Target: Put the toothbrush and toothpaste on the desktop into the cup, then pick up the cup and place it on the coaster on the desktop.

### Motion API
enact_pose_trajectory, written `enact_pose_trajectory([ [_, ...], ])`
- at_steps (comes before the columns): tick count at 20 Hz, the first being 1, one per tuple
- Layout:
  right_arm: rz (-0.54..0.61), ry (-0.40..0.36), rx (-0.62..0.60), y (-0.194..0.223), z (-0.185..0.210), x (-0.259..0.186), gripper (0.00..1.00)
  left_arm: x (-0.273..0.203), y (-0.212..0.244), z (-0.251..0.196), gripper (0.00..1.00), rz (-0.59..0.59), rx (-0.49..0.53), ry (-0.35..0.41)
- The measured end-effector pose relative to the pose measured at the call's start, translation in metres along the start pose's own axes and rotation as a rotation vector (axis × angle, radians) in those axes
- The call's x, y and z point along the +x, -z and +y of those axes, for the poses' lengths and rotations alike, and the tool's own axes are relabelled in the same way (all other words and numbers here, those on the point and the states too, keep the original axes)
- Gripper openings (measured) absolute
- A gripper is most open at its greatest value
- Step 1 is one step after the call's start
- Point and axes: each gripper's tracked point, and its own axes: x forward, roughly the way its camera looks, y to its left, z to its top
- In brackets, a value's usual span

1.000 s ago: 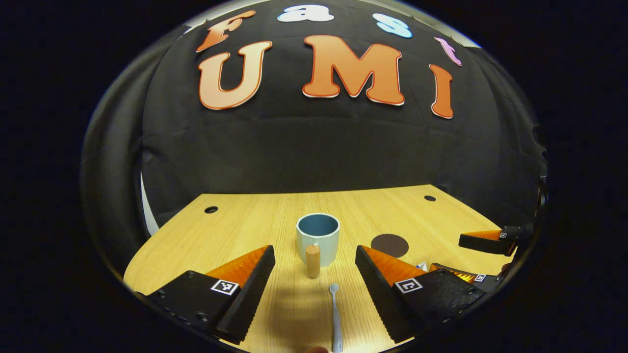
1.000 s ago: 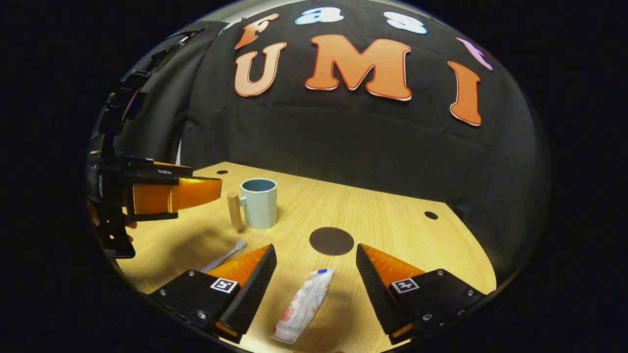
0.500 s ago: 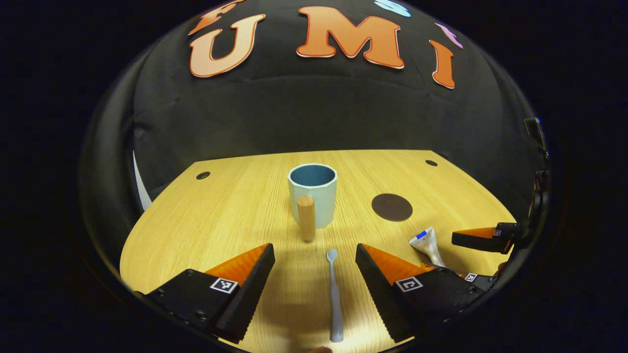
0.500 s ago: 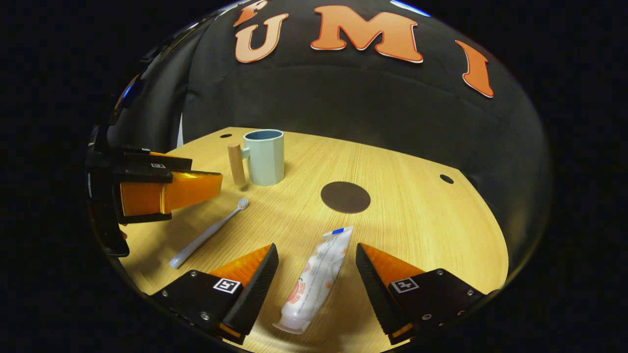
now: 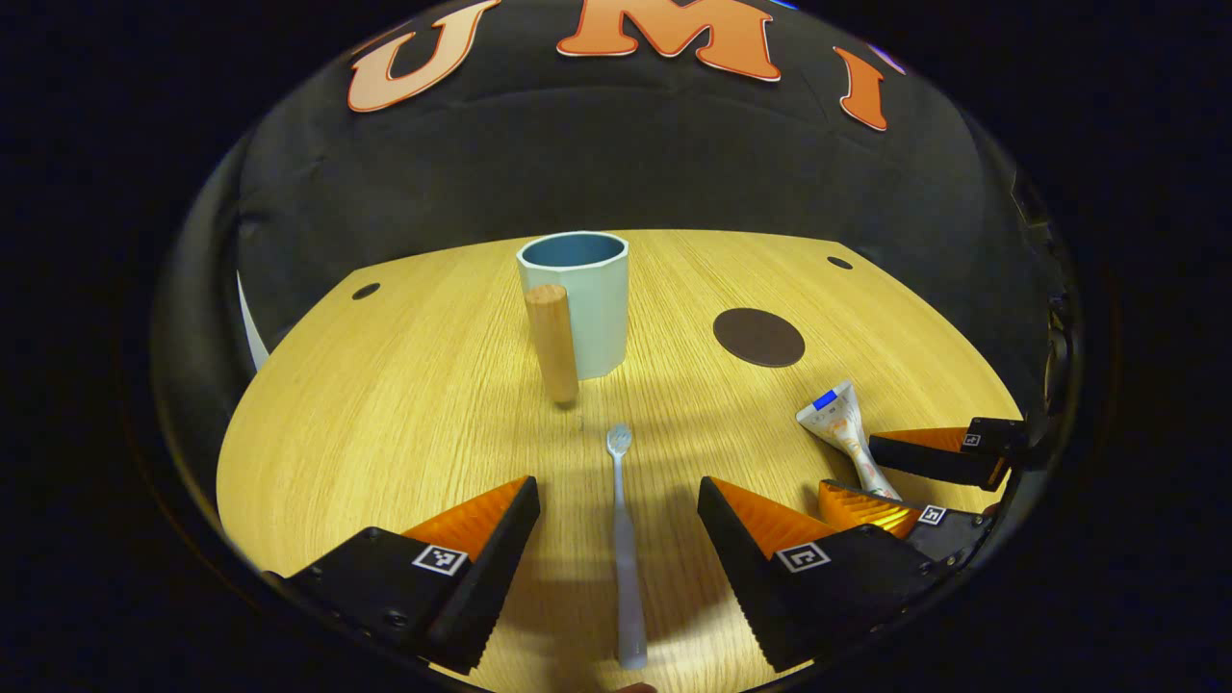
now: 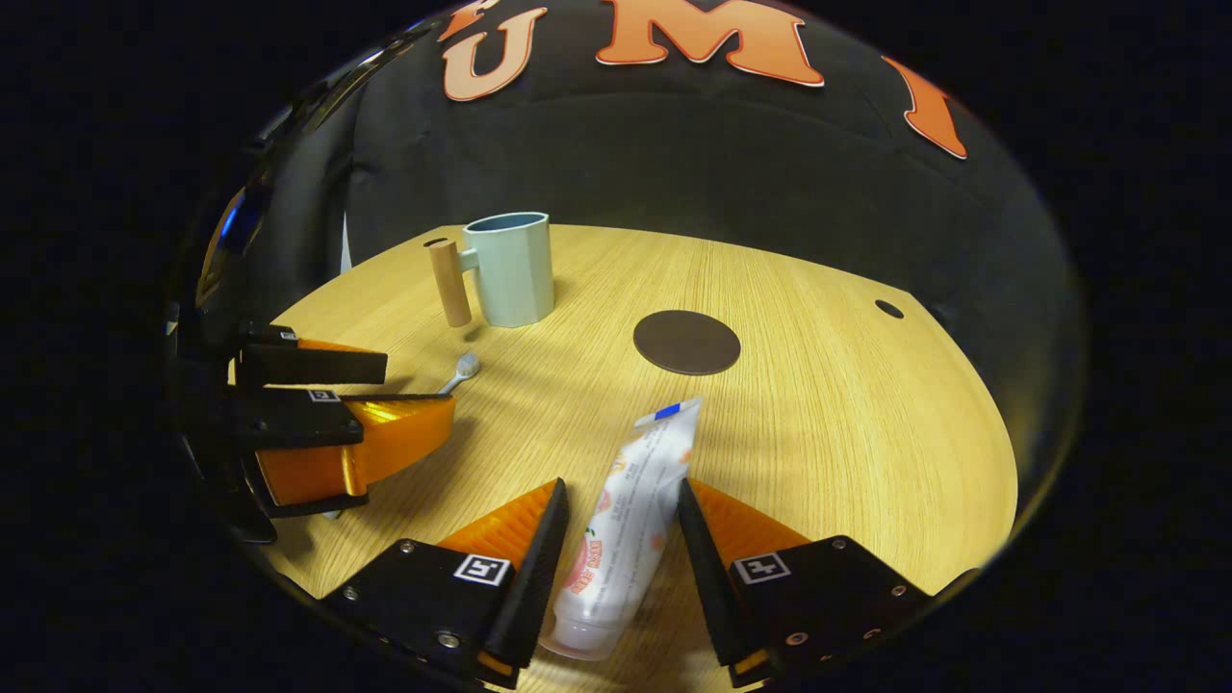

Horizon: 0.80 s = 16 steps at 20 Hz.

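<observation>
A pale blue cup (image 5: 577, 298) with a wooden handle (image 5: 553, 342) stands upright mid-table. The white toothbrush (image 5: 624, 539) lies flat between the fingers of my left gripper (image 5: 618, 491), which is open and does not touch it. Right of the cup lies the dark round coaster (image 5: 758, 337). In the right gripper view, the toothpaste tube (image 6: 630, 520) lies between the narrowed fingers of my right gripper (image 6: 621, 491), still open around it. There the cup (image 6: 510, 269), coaster (image 6: 686, 342), toothbrush head (image 6: 465, 366) and left gripper (image 6: 419, 393) appear too. The left gripper view catches the toothpaste (image 5: 842, 433) and right gripper (image 5: 890, 476).
The wooden table (image 5: 404, 404) has small dark holes near its back corners (image 5: 366, 290) (image 6: 888, 309). The black cloth wall stands right behind the table's far edge. Bare wood lies left of the cup and right of the coaster.
Both grippers have dropped and tilted down toward the table. The toothbrush now lies further in between the left fingers. The right fingers have narrowed around the toothpaste.
</observation>
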Motion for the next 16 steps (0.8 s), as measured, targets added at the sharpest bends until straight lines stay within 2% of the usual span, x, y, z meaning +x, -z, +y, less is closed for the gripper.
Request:
enact_pose_trajectory([
  [1, 0.001, -0.018, 0.008, 0.0, 0.001, 0.001, 0.66, 0.002, 0.004, -0.001, 0.96, 0.011, -0.001, 0.002],
  [2, -0.012, -0.026, 0.004, -0.002, 0.0, 0.001, 0.56, 0.002, 0.005, -0.001, 1.0, 0.024, -0.004, 0.001],
  [3, -0.01, -0.029, 0.006, -0.001, 0.0, 0.004, 0.59, 0.005, 0.006, -0.001, 1.0, 0.032, -0.005, 0.004],
  [6, 0.006, -0.054, 0.047, -0.003, 0.0, 0.006, 0.45, 0.009, 0.01, 0.0, 1.0, 0.085, -0.023, 0.003],
  [7, 0.015, -0.06, 0.069, -0.003, -0.004, 0.006, 0.47, 0.011, 0.009, 0.0, 1.0, 0.089, -0.021, 0.001],
  [9, 0.029, -0.063, 0.115, -0.003, -0.011, 0.006, 0.28, 0.012, 0.013, -0.003, 1.0, 0.112, -0.013, 0.004],
  [12, 0.045, -0.074, 0.185, -0.004, -0.015, 0.01, 0.19, 0.013, 0.016, -0.004, 1.0, 0.134, 0.001, 0.005],
  [14, 0.043, -0.073, 0.217, -0.007, -0.014, 0.012, 0.15, 0.01, 0.016, -0.006, 0.91, 0.151, 0.006, 0.011],
  [16, 0.036, -0.099, 0.209, -0.008, -0.008, 0.011, 0.13, 0.008, 0.015, -0.014, 0.78, 0.156, 0.014, 0.022],
])
